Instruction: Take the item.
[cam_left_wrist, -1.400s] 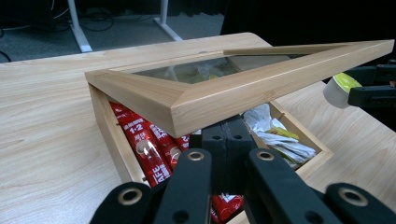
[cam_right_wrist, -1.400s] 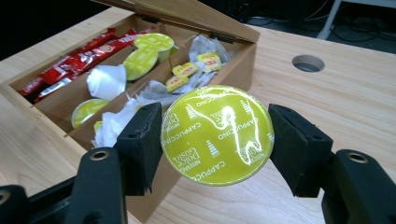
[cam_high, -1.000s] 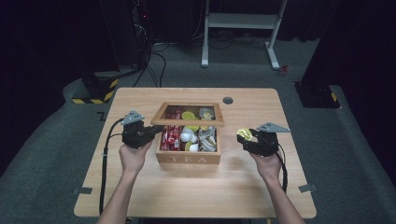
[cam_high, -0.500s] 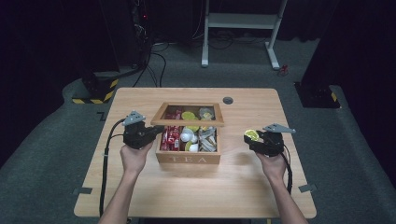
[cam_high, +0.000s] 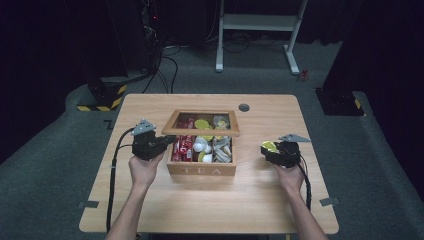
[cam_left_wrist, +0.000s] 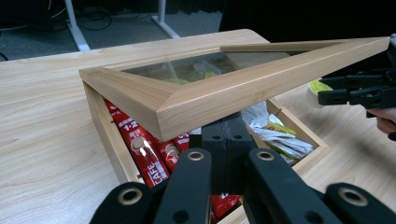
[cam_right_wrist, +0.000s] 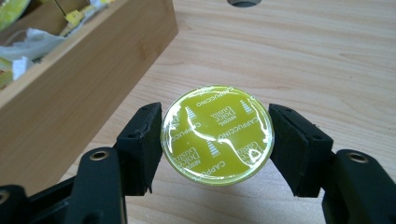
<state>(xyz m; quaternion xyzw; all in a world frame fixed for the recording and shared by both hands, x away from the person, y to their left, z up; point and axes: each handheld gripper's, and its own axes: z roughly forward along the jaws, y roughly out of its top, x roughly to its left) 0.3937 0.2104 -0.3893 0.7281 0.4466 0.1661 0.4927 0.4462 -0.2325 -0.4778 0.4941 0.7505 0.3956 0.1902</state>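
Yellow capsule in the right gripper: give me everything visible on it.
The coffee capsule is round, with a glossy yellow-green foil lid printed in white "Dolce Gusto" and "Cappuccino"; the foil is slightly wrinkled. Its body below the lid is hidden. The right gripper holds it lid-up, pads pressing on opposite sides of the rim. In the high view it sits over the bare wooden table, to the right of the tea box and clear of it.

Right gripper (cam_high: 270, 150) with capsule (cam_high: 269, 146) lower.
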